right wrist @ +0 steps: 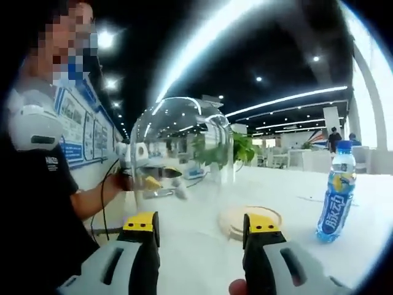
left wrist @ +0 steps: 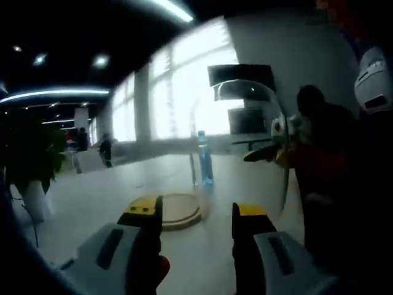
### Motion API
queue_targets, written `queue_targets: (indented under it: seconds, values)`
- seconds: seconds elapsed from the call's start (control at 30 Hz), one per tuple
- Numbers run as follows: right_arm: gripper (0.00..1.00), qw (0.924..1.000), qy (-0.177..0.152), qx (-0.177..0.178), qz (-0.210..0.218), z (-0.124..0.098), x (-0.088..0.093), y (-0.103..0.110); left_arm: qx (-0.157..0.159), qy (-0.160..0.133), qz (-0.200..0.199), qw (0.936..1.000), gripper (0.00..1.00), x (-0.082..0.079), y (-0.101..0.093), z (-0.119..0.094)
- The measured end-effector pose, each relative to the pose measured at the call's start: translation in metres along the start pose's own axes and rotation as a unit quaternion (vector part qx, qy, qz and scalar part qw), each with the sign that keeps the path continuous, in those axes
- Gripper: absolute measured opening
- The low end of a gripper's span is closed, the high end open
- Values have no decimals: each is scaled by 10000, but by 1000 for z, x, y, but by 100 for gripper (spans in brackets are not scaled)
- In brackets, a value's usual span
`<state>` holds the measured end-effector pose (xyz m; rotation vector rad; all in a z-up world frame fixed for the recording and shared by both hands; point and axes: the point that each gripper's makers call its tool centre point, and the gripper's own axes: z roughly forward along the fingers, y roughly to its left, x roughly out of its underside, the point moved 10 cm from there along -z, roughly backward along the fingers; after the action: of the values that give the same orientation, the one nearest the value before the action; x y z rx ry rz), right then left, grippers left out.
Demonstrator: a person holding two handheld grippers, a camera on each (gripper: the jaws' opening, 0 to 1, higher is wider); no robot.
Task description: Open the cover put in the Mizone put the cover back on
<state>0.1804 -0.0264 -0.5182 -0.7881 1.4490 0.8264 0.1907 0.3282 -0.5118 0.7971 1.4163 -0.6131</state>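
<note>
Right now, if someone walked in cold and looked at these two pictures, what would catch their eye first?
Probably the clear glass dome cover, lifted off and hanging in the air to the left of the round wooden base on the white table. Next, the blue Mizone bottle standing upright on the table, to the right of the base in the right gripper view. In the left gripper view, the base lies just ahead of open yellow-tipped jaws.

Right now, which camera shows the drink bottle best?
The right gripper view: the Mizone bottle stands close and bright on the table, label readable. In the left gripper view the bottle is small, distant and backlit by windows.
</note>
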Motion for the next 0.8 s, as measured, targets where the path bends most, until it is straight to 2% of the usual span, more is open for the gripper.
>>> queue_targets:
  seconds: [0.17,0.23,0.37,0.57,0.63,0.73,0.8]
  values:
    - [46,9984,-190,504,160,-6,2,-7,-215,1,193,9996,33,2,0,3]
    - [43,9969,-230,739,161,-8,2,-10,-264,-72,101,9996,32,2,1,4]
    - [42,9916,-374,1155,449,-13,3,-18,-406,-167,-31,9990,32,5,6,5]
    - [35,9841,-618,1424,863,-19,5,-26,-766,-289,-458,9956,30,13,18,9]
    - [34,9814,-601,1628,822,-20,7,-29,-873,-327,-579,9940,30,17,23,10]
    - [34,9785,-352,1955,561,-21,13,-34,-1154,-322,-569,9912,29,24,31,10]
    - [33,9787,-295,1963,526,-19,16,-34,-1236,-312,-723,9892,29,28,35,11]
